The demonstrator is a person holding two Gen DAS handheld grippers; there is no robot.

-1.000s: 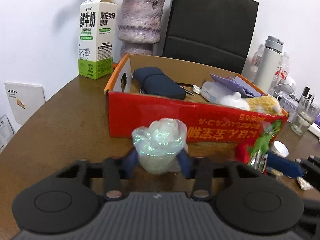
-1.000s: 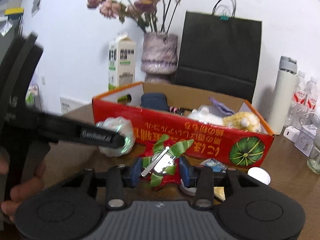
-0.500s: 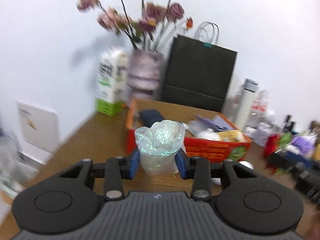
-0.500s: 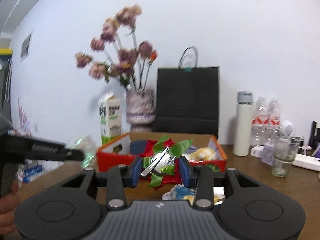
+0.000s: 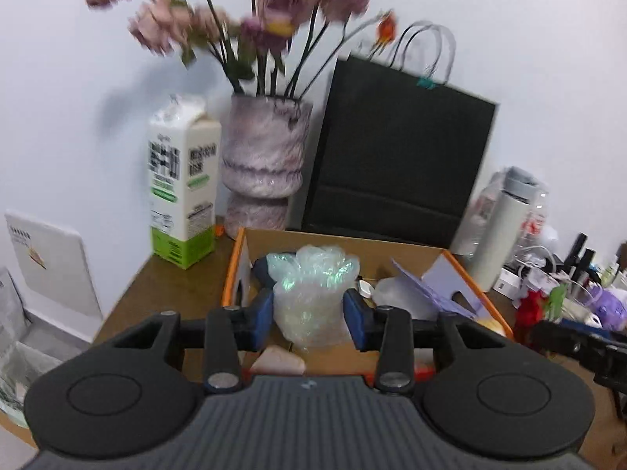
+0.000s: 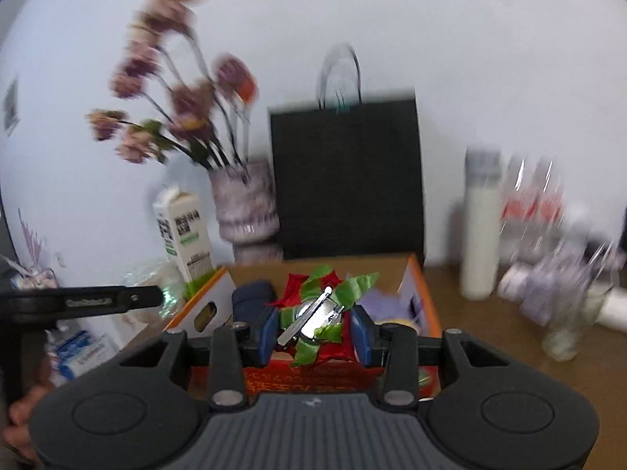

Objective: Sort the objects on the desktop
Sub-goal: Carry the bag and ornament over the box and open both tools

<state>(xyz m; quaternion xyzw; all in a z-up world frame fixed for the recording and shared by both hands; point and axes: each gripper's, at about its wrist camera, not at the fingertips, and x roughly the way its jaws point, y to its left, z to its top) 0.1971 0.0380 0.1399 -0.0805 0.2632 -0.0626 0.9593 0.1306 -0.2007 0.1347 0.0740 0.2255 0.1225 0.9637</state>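
My left gripper point(image 5: 308, 315) is shut on a crumpled iridescent plastic wrap ball point(image 5: 313, 293) and holds it above the near edge of the open orange cardboard box point(image 5: 235, 266). My right gripper point(image 6: 314, 331) is shut on a red and green ribbon bow with a silver metal piece point(image 6: 319, 313), raised over the same box point(image 6: 421, 293). The box holds a dark blue pouch point(image 6: 250, 301), a purple item point(image 5: 423, 293) and other small things. The left gripper also shows at the left of the right wrist view point(image 6: 98, 301).
Behind the box stand a milk carton point(image 5: 182, 196), a vase of dried flowers point(image 5: 264, 164) and a black paper bag point(image 5: 395, 164). A white thermos point(image 6: 480, 227), water bottles and a glass point(image 6: 568, 325) crowd the right. A bin point(image 5: 19, 356) sits below the table's left edge.
Both grippers have risen from the table in front of the box and moved forward over it, each still holding its object.
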